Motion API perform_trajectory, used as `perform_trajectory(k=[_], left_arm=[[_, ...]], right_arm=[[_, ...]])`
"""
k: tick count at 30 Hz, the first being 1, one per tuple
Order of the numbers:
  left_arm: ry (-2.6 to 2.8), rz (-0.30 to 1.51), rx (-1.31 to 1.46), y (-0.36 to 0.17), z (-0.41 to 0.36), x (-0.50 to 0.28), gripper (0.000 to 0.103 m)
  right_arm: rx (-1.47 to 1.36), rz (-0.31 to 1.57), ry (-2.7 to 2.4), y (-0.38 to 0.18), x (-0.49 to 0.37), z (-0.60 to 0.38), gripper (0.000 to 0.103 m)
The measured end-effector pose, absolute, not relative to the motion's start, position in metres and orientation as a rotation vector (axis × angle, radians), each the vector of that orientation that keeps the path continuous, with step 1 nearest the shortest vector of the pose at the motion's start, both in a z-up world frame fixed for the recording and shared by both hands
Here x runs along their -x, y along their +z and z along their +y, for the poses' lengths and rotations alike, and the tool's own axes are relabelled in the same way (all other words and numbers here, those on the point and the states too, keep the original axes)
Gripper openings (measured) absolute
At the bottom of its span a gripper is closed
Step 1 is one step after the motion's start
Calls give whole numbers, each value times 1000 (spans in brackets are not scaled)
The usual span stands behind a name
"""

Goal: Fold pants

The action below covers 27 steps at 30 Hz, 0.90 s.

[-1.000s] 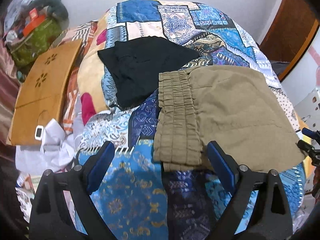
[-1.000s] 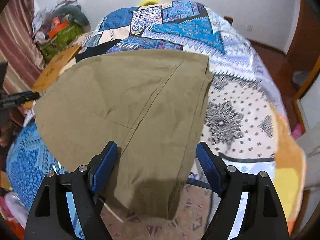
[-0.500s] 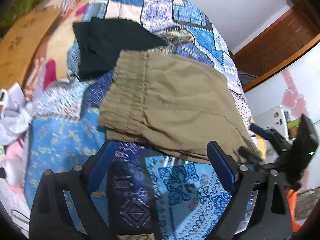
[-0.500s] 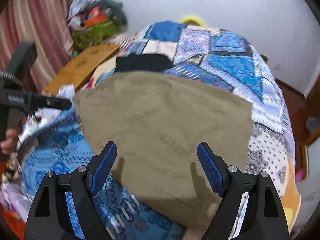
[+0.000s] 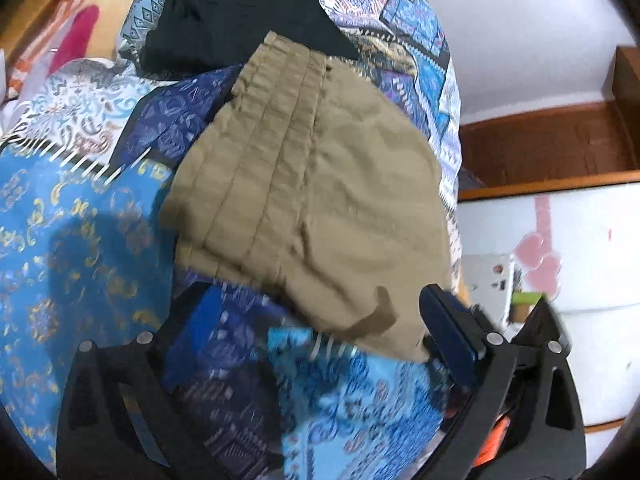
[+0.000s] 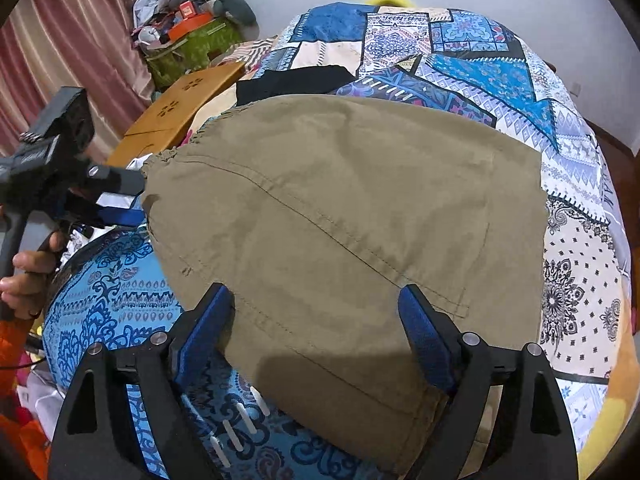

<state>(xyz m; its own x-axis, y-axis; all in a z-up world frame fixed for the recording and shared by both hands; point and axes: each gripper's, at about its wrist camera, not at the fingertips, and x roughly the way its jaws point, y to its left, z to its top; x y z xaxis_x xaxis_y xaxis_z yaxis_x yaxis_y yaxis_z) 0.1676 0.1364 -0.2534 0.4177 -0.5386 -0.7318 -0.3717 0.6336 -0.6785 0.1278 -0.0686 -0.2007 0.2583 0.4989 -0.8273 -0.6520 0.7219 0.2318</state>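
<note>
Opening wide, right gripper [image 6: 316, 332] jaws straddle the near part of the khaki pants [image 6: 352, 216] without pinching them. Left gripper [image 5: 304, 340] jaws also opening, nothing clamped, hovering at the pants' waistband end. Pants lie folded flat on the patchwork bedspread [image 6: 480, 52] near its front edge; black garment [image 5: 236, 12] just beyond

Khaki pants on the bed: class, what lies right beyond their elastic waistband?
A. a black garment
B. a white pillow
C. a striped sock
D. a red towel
A: in the left wrist view a black garment lies on the patchwork bedspread just past the gathered waistband of the khaki pants.
</note>
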Motion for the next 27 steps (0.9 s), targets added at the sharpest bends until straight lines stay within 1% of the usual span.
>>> perform_trajectory(k=[4, 6, 7, 8, 11, 13, 16, 17, 20, 23, 27], left_arm=[[-107, 1171, 971, -258, 141, -185, 99], [-74, 1161, 932, -256, 142, -191, 83], [-40, 1160, 882, -254, 142, -194, 62], [2, 1152, 821, -251, 143, -195, 46], [36, 1099, 772, -246, 144, -193, 35], [63, 1066, 706, -238, 139, -191, 32], [106, 1022, 579, -223, 131, -178, 30], [120, 1008, 519, -216, 126, -173, 29], [145, 945, 335, -194, 111, -147, 30], [258, 860, 123, -175, 97, -126, 29], [394, 721, -53, -153, 86, -110, 29]], right_arm=[[158, 1046, 792, -201, -128, -70, 86], [152, 1044, 794, -201, -127, -71, 86], [150, 1043, 794, -201, -127, -72, 86], [147, 1043, 794, -201, -127, -72, 86], [139, 1041, 795, -201, -128, -73, 86], [134, 1040, 795, -201, -127, -74, 86], [130, 1037, 795, -200, -127, -78, 85], [134, 1031, 793, -200, -126, -79, 83], [125, 1024, 789, -199, -125, -90, 82], [121, 1017, 753, -195, -120, -102, 82], [80, 1013, 731, -194, -116, -121, 82]])
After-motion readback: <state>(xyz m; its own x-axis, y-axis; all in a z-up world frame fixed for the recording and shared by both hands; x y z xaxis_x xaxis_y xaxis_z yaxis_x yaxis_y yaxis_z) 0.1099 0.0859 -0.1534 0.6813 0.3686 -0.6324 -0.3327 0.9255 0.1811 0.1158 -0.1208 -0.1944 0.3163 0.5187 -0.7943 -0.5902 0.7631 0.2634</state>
